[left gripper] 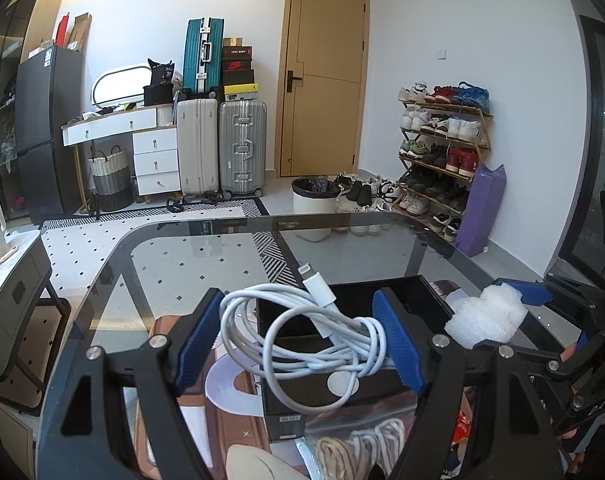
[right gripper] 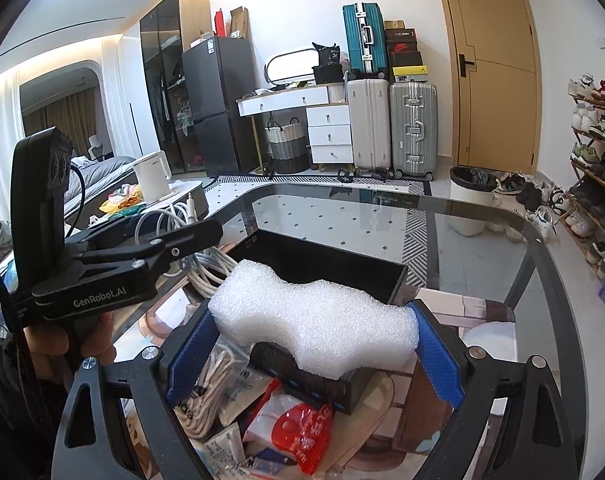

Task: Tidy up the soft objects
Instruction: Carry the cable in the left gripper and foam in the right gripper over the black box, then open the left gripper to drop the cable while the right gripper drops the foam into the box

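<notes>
The white foam piece (right gripper: 316, 320) lies sideways, its long side running straight across from one blue pad to the other. It is bumpy and wavy, thin in the middle and fat at both ends. The right claw (right gripper: 314, 344) pinches it at its two ends and holds it up over the black box (right gripper: 322, 256) on the glass worktop (right gripper: 482, 232).

The white cable (left gripper: 314, 332) is rolled into a loose bundle of loops, longer from side to side. Its small flat plug sticks up and away. The left claw (left gripper: 298, 340) pinches the bundle between its blue pads, above the same box. Under the claws lie bagged laces (right gripper: 214, 384) and a red and white packet (right gripper: 298, 436)
</notes>
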Tool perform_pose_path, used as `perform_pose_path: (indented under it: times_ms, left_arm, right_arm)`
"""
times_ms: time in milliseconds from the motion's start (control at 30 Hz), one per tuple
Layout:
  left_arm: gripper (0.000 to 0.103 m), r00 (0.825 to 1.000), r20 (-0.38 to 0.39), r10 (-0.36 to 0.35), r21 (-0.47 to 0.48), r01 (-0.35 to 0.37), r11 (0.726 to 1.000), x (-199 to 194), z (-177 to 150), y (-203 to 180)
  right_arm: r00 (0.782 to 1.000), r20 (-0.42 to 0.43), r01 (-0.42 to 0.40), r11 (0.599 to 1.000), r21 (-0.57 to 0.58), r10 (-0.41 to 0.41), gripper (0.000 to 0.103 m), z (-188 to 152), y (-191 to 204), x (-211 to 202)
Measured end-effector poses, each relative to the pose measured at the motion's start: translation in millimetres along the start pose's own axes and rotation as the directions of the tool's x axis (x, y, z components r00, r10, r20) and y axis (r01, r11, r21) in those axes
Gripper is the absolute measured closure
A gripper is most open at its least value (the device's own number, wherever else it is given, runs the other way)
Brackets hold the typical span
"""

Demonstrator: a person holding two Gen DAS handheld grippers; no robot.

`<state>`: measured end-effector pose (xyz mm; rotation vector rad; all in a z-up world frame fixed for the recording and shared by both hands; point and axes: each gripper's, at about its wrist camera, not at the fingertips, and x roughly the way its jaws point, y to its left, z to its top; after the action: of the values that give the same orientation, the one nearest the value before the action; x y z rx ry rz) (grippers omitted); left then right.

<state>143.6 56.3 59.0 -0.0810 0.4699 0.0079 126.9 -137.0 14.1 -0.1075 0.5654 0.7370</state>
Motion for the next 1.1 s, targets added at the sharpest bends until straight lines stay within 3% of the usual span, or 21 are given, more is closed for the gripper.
perform_pose_path:
  times_ms: [1100]
  left_arm:
    - [0.027, 0.998, -0.064, -0.017, 0.022, 0.018, 1.0, 41.2, -0.6, -5.5]
  right_arm:
    - [1.0, 0.022, -0.023, 0.999, 0.044, 0.022, 0.01, 23.2, -28.3, 50.4]
